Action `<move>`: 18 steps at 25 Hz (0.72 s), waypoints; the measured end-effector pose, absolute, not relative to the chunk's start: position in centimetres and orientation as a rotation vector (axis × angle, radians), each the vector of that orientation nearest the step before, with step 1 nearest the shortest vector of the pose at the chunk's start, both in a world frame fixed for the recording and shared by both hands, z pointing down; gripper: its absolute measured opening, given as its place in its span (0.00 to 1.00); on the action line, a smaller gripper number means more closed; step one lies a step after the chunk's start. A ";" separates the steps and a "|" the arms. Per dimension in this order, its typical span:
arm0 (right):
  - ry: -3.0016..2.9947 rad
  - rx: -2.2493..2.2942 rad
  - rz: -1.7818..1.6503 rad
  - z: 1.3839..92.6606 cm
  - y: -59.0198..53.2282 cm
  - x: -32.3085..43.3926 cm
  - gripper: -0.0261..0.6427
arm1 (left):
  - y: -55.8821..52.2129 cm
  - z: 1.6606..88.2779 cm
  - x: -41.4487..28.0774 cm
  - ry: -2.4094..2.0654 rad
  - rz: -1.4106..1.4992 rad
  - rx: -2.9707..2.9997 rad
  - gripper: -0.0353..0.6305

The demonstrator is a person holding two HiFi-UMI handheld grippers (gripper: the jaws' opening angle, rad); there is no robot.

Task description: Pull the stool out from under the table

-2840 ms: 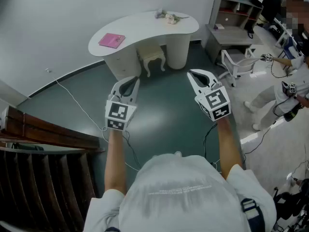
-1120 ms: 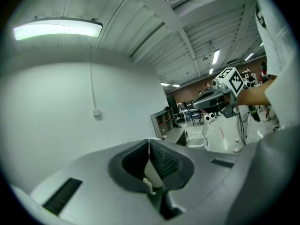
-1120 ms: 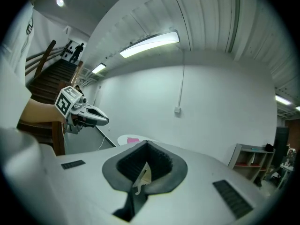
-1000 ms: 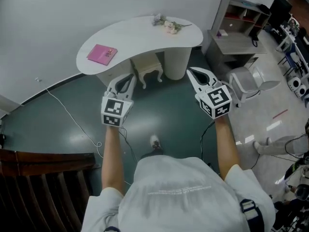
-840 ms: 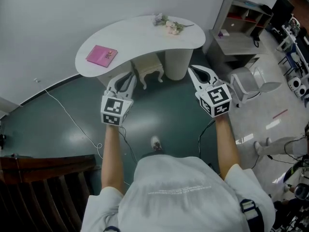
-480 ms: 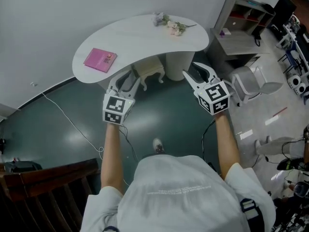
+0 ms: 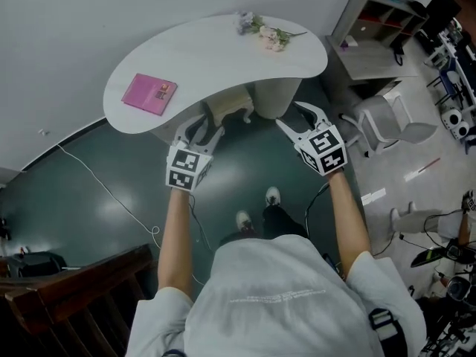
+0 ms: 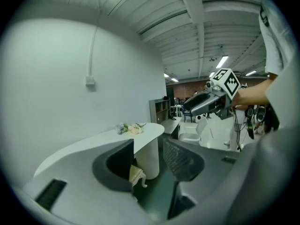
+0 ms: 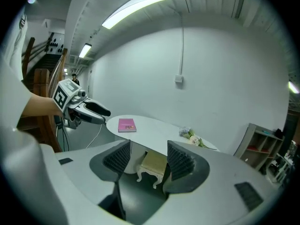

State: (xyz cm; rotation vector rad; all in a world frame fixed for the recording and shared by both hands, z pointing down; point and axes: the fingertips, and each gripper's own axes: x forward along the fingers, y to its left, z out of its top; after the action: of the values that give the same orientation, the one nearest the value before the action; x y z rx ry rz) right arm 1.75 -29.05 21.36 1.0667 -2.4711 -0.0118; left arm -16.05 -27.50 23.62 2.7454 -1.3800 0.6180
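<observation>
At the approach step, with no grasp made yet. Stool (image 7: pixel 228 104) tucked under the white curved surface (image 7: pixel 216 58), cream seat and carved legs peeking out below the near edge, just beside the surface's round pedestal (image 7: pixel 274 99). Left tongs (image 7: pixel 207 130) spread, having just been opening, with nothing pinched: only air between the pads, and the stool glimpsed past them under the surface. Right tongs (image 7: pixel 291 116) likewise spread, just been opening wider, empty, framing the stool's seat in the gap but not yet touching it. Pink book (image 7: pixel 150 94) and a small bunch of flowers (image 7: pixel 268 34) on top of the surface, out of the way. Next, judging from this: reach lower and further in beneath the near edge, bring 1 set of tongs to each side of the seat rim, pinch firmly, then draw straight back out from under the surface, minding the legs against the pedestal.
</observation>
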 end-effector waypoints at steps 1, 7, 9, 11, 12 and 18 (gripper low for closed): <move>-2.464 1.067 -0.003 22.3 -29.7 1.8 0.40 | -28.0 24.3 -16.1 -1.388 0.611 2.731 0.35; -2.454 0.983 0.096 28.5 -35.1 2.3 0.43 | -32.0 29.9 -15.8 -1.393 0.631 2.620 0.37; -2.462 0.983 0.105 31.1 -37.7 2.6 0.43 | -33.5 32.9 -15.9 -1.387 0.653 2.600 0.37; -2.469 0.999 0.114 34.2 -40.4 3.1 0.43 | -35.1 36.7 -15.9 -1.365 0.686 2.589 0.38; -2.468 0.999 0.115 35.9 -41.7 3.1 0.44 | -36.1 38.6 -16.0 -1.362 0.701 2.582 0.38; -2.444 0.930 0.112 48.4 -47.8 1.9 0.44 | -42.4 50.4 -17.5 -1.371 0.695 2.512 0.40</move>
State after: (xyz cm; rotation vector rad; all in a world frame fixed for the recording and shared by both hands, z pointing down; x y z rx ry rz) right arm 1.88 -47.75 48.43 0.9300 -2.4444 0.1122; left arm -17.52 -42.38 50.42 2.5125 -1.3713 0.6952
